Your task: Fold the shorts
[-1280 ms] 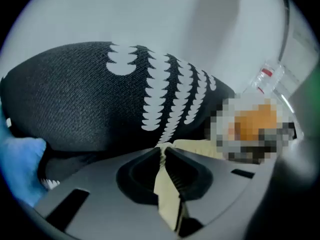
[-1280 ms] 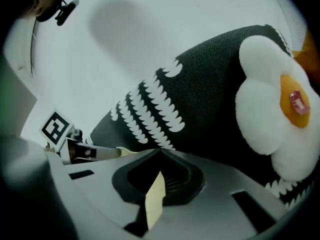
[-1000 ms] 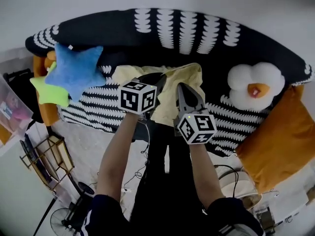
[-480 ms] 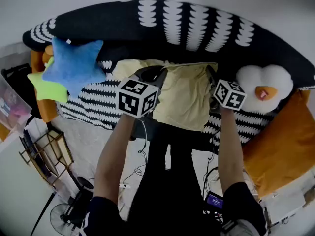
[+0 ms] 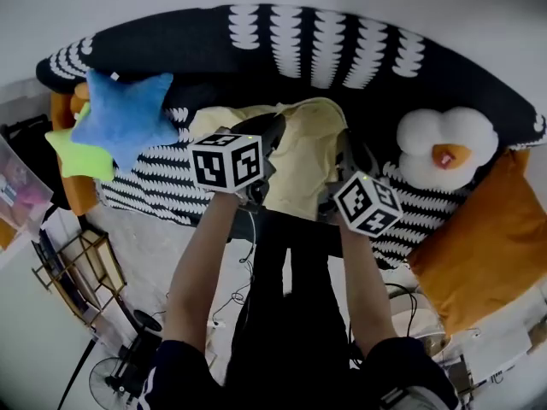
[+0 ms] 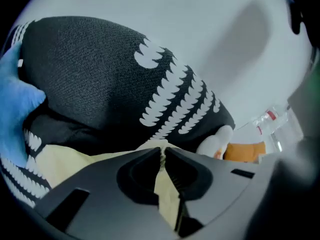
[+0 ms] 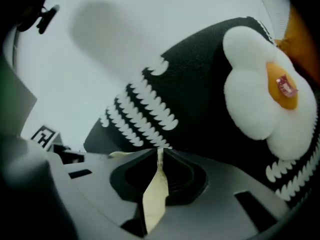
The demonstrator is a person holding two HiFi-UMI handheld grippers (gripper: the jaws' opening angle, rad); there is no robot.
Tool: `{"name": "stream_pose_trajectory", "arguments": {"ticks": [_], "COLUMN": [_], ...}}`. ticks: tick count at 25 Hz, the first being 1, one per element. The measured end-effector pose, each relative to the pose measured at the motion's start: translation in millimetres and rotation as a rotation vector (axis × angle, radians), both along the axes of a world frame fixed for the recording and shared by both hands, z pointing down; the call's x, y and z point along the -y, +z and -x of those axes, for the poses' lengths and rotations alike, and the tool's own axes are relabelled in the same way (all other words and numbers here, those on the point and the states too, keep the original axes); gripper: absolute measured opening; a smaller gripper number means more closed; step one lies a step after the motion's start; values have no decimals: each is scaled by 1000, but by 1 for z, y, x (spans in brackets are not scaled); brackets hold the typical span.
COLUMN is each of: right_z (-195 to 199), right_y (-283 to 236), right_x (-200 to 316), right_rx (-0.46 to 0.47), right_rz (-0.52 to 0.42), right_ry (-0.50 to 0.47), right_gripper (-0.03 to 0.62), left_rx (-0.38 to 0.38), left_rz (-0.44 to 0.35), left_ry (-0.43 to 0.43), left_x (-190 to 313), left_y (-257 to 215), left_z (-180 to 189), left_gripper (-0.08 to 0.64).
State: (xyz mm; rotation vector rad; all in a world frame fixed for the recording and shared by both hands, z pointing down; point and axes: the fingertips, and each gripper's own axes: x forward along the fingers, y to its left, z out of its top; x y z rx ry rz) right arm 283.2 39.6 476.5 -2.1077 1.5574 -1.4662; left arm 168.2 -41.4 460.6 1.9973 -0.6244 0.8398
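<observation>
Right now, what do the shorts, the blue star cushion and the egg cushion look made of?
The shorts: thin pale-yellow cloth, matte, maybe cotton; it drapes and creases softly. The blue star cushion: fuzzy matte plush, stuffed points. The egg cushion: white plush, orange yolk, puffy lobes. Fibre cannot be told.

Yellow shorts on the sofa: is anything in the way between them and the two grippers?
Nothing visible. The left gripper is clamped on a fold of the pale yellow fabric shorts, and the right gripper has jaws that have just been closing on another fold, with cloth pinched between them.
</observation>
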Motion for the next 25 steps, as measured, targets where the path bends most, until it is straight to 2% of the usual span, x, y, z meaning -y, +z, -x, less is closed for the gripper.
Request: {"name": "stream_pose_trajectory", "arguments": {"ticks": [2,4,7,9,12,16,18,20,22,24,25], "right_z": [37,62,74,77,87,93,96,97,97,97,97], "right_y": [-28,-49,-71,-84,-104,-120,-127,-134,-137,-133,-131], "right_x": [2,9,18,22,25,21,16,14,13,11,10], "right_rx": [-5,-17,14,124,291,560,675,773,827,823,821], "right_rz": [-76,-147,-245,-330,-459,-605,-662,-713,-740,-732,-727], "right_ry": [-24,-37,-21,-32,-124,-211,-266,-284,-272,-268,-273], "right_gripper": [49,49,44,44,45,44,48,103,160,169,195], "left_rx": [-76,-147,-264,-362,-515,-675,-713,-728,-730,-730,-729], "left_rz": [49,78,138,177,236,278,284,264,213,178,169], "left_ry": [11,74,151,160,178,193,212,238,282,334,352], "left_x": [-7,-18,-34,-35,-35,-40,-45,-49,-53,-58,-61], "left_y": [-11,-26,-50,-67,-89,-105,-107,-109,-112,-115,-115], "left_z": [-14,-24,-29,-24,-15,-6,-1,1,1,-1,-2], "left_gripper": [37,37,33,34,34,34,34,34,56,149,194]}}
